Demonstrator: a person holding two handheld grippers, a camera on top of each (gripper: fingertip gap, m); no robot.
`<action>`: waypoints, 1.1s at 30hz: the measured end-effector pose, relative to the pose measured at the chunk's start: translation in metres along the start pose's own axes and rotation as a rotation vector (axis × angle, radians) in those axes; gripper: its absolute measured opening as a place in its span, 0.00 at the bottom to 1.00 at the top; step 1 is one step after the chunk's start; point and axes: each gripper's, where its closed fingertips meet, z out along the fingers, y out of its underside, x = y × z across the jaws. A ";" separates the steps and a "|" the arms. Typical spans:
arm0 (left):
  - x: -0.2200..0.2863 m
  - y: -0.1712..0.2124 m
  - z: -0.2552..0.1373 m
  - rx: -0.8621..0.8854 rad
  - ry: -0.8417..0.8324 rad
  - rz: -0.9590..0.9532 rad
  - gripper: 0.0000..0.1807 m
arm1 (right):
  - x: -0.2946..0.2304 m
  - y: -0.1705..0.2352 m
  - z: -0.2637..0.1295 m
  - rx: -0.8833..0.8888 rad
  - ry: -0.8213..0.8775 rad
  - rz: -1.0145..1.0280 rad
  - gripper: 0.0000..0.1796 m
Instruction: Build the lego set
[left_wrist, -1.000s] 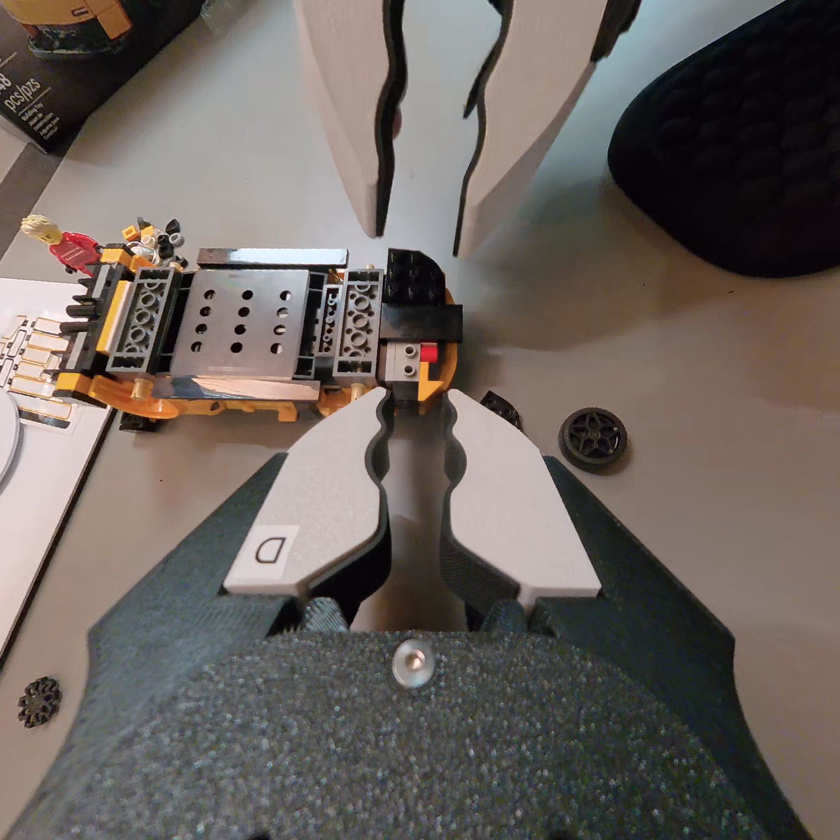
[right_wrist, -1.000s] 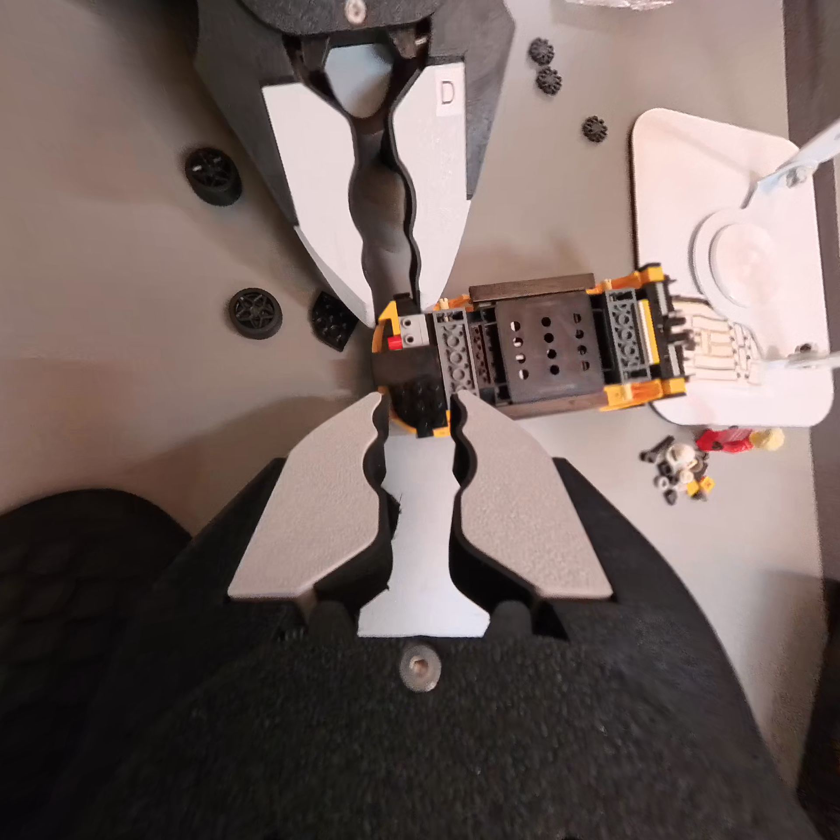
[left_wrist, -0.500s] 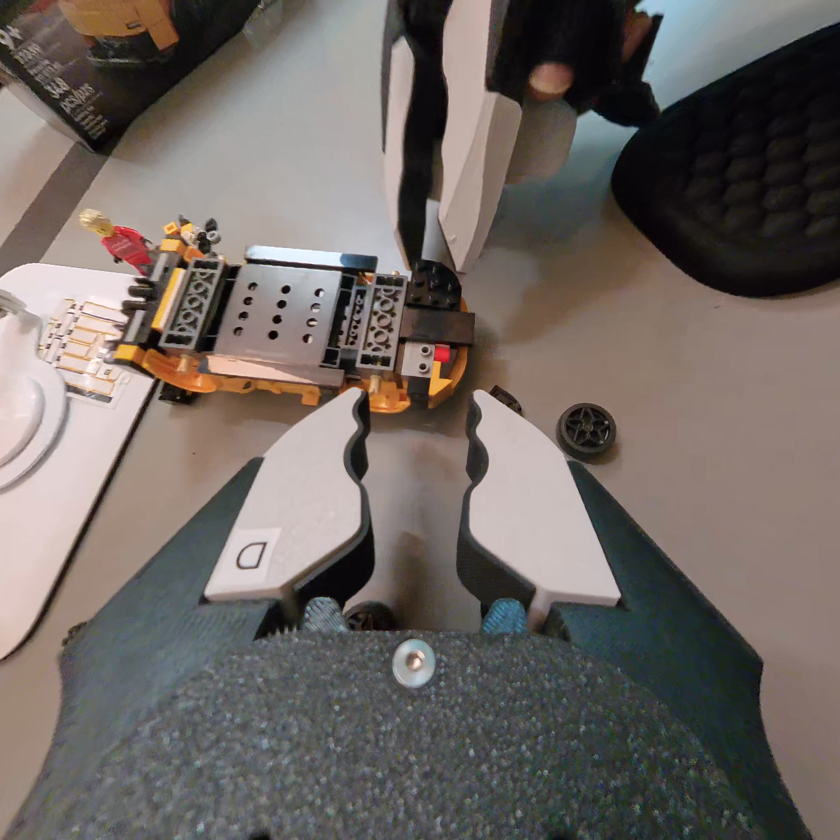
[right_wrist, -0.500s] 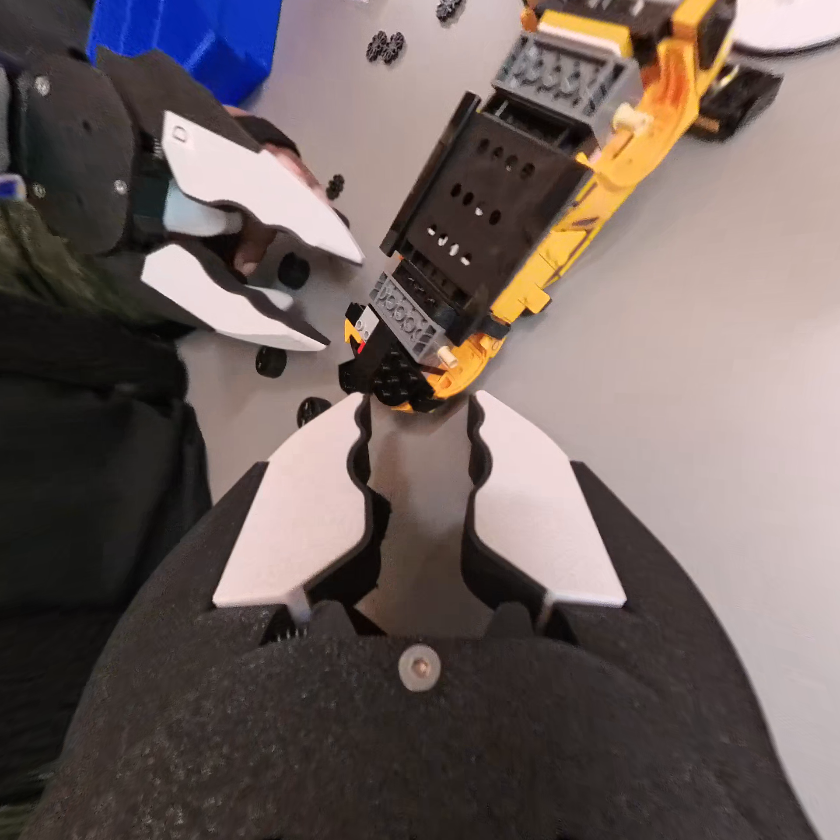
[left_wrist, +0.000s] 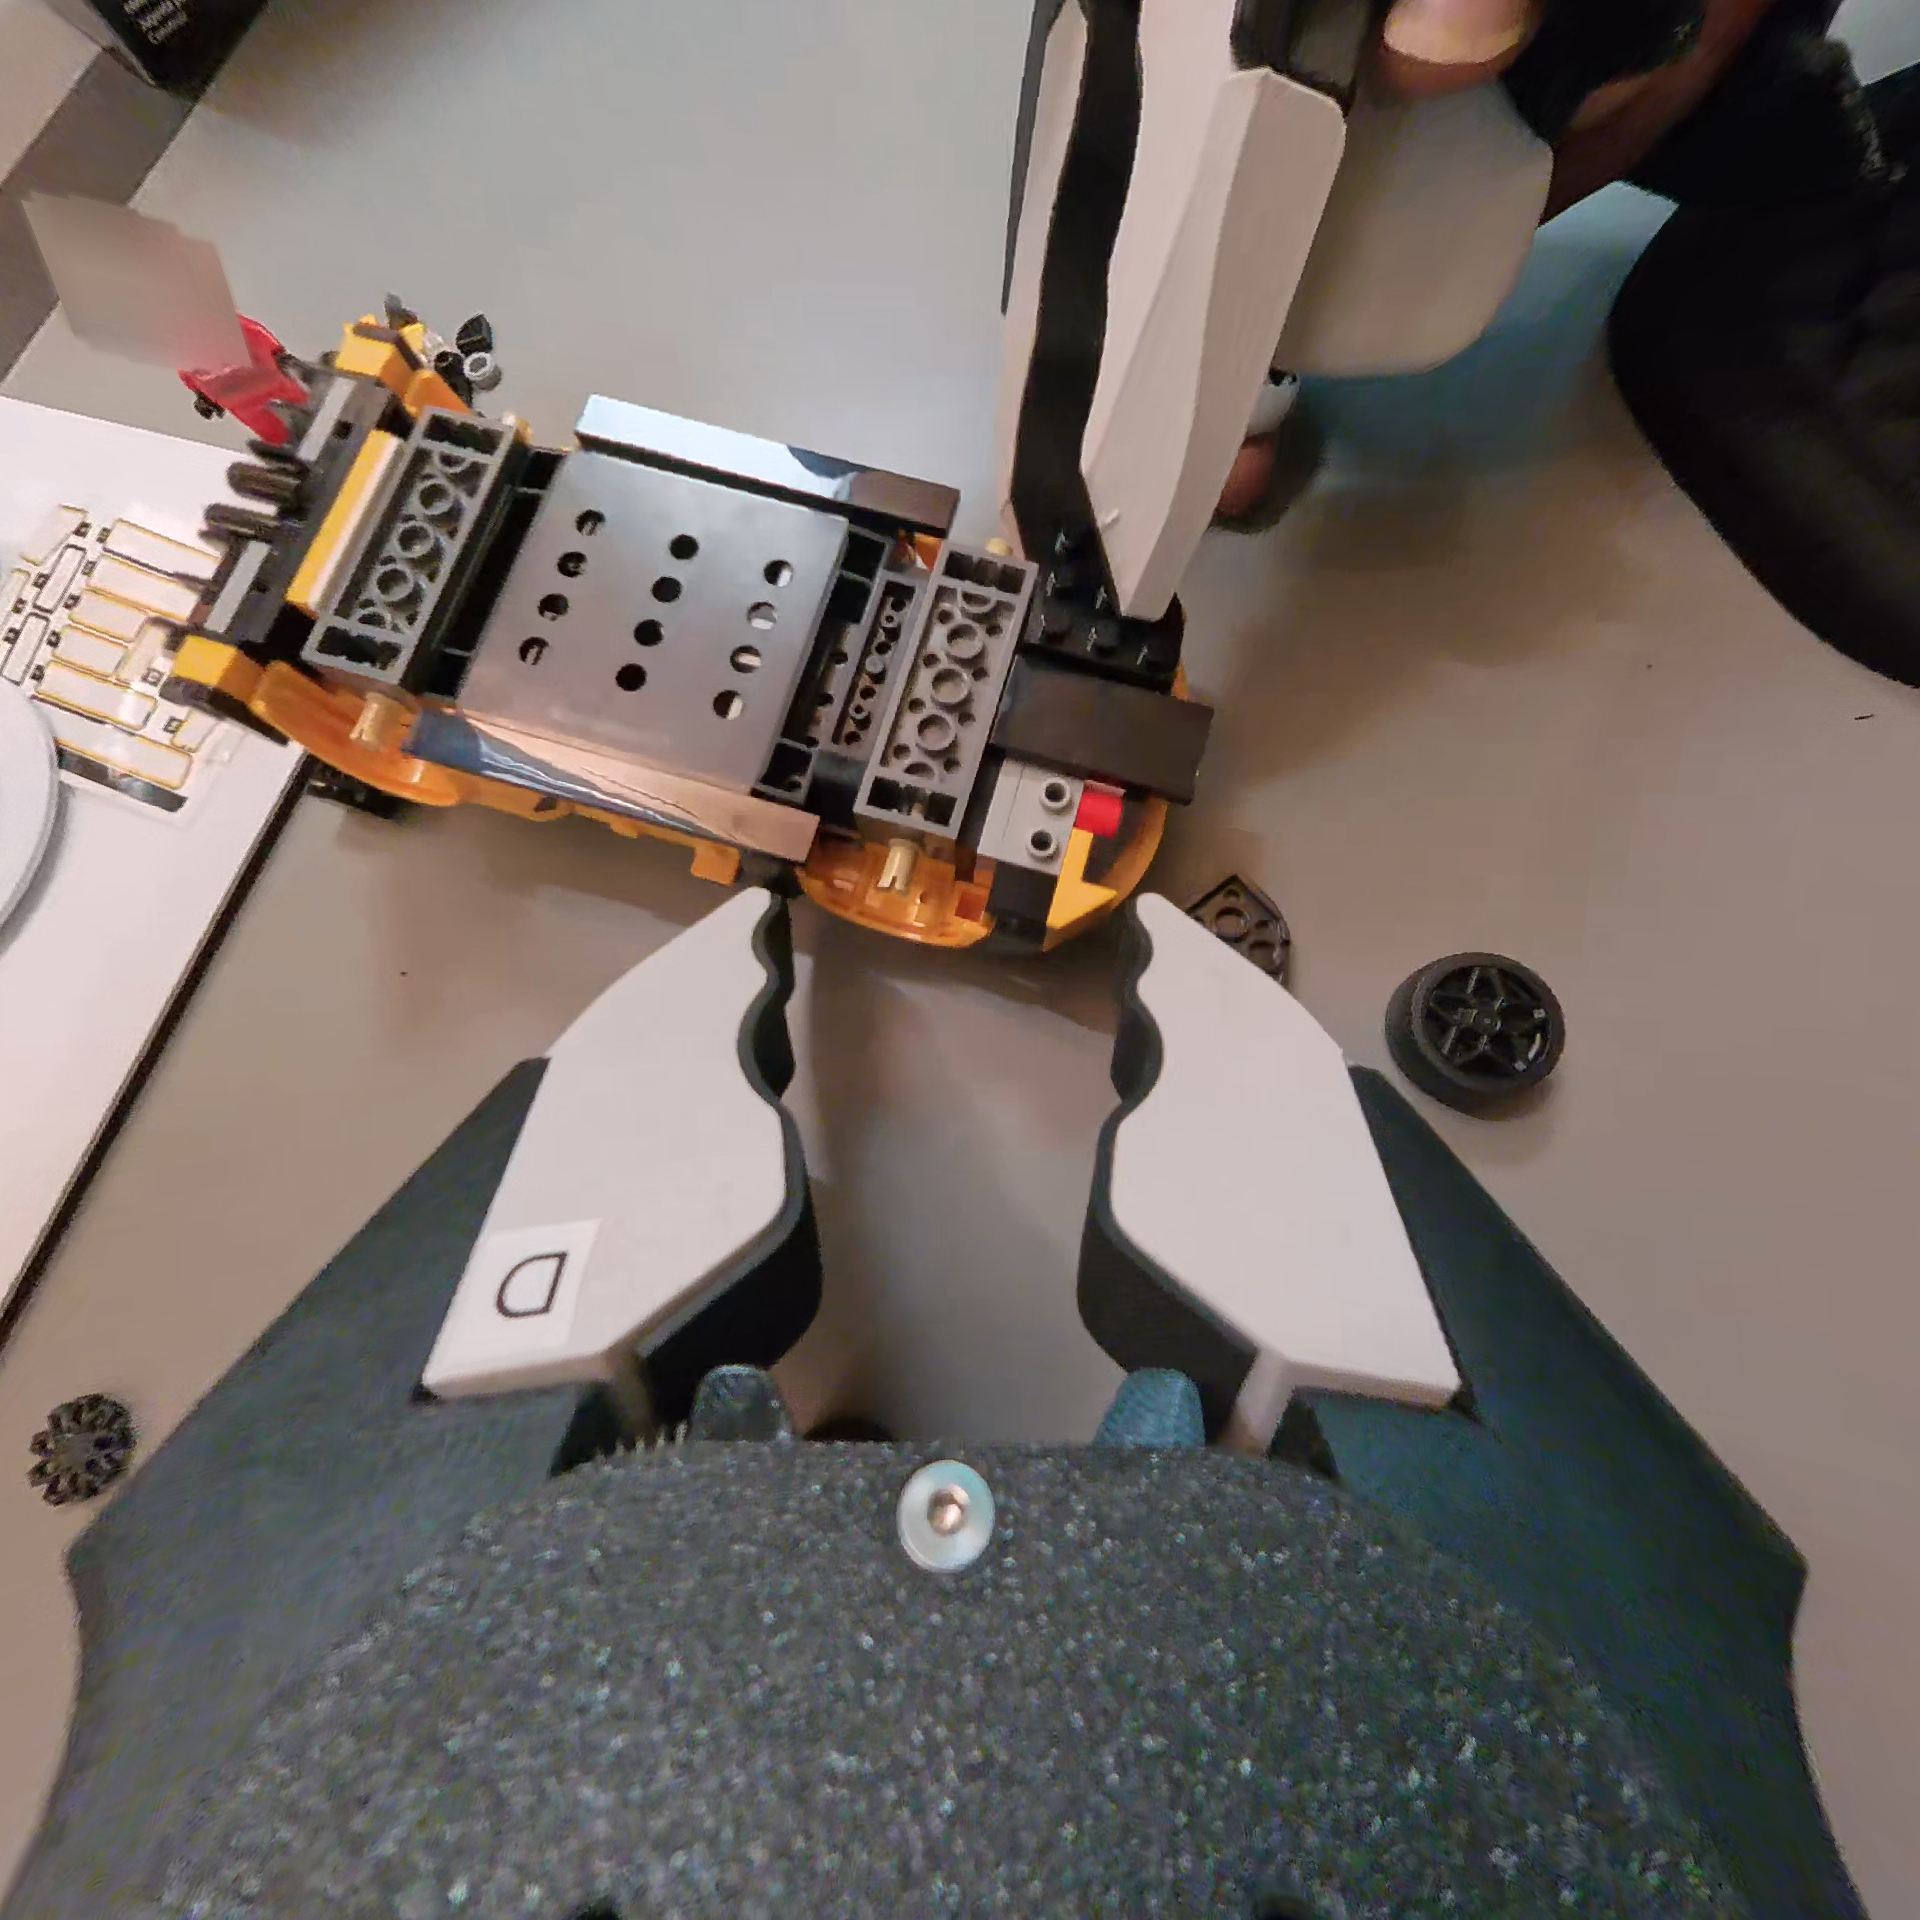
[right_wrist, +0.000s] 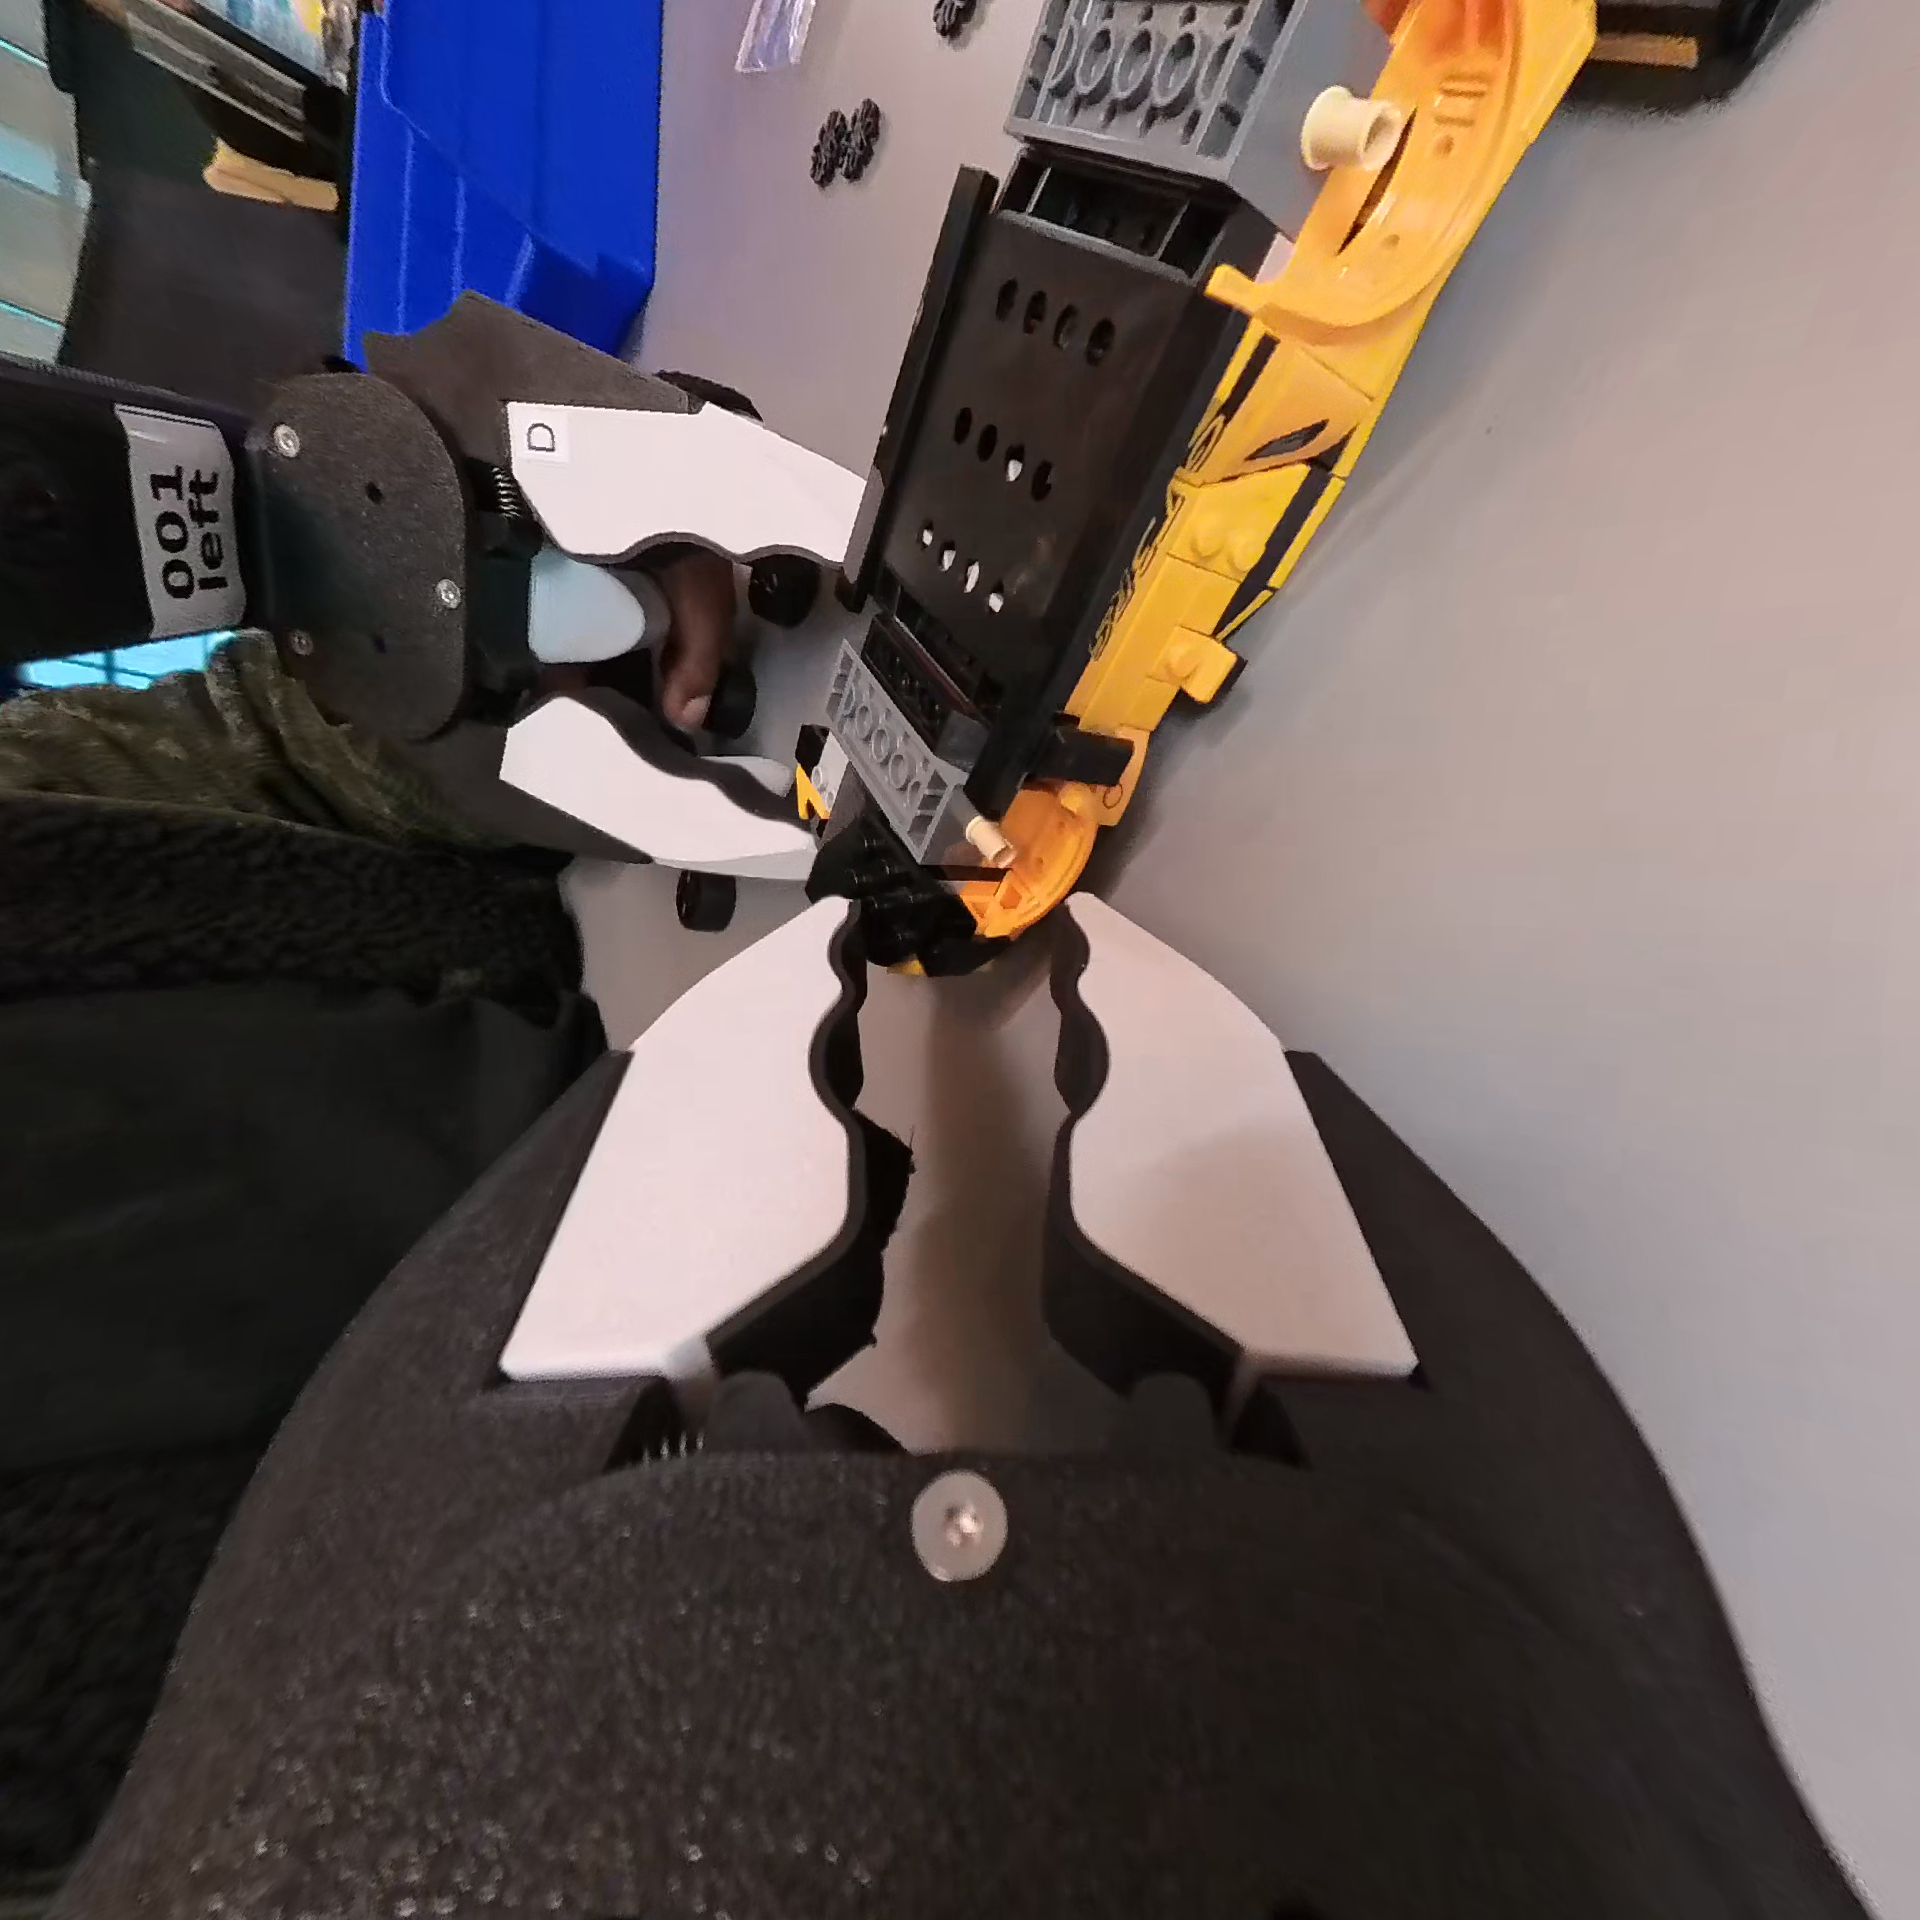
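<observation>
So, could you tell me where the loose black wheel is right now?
In the left wrist view, the loose black wheel lies on the table right of the left gripper, near the car.

Lego car (left_wrist: 665, 665) lies upside down on the desk (left_wrist: 1558, 790); a loose wheel (left_wrist: 1475, 1020) right of it, sticker sheet (left_wrist: 94, 634) left (partly under its end).

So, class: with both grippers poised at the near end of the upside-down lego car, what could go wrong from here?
1. The right gripper stands open around the black studded end of the lego car; a skewed squeeze might pop bricks loose.
2. The left gripper, also open, sits close to the orange wheel arch and could nudge the car.
3. The loose wheel nearby may get knocked away.
</observation>
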 end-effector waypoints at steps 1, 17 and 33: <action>0.000 0.000 0.000 0.000 0.002 -0.004 0.33 | 0.000 0.000 0.000 0.000 -0.004 0.009 0.19; 0.001 0.003 0.001 -0.014 0.014 -0.030 0.31 | 0.004 0.002 0.007 -0.050 0.075 0.041 0.18; 0.000 0.005 0.002 -0.034 0.008 -0.021 0.31 | 0.006 0.003 0.009 -0.103 0.134 0.012 0.18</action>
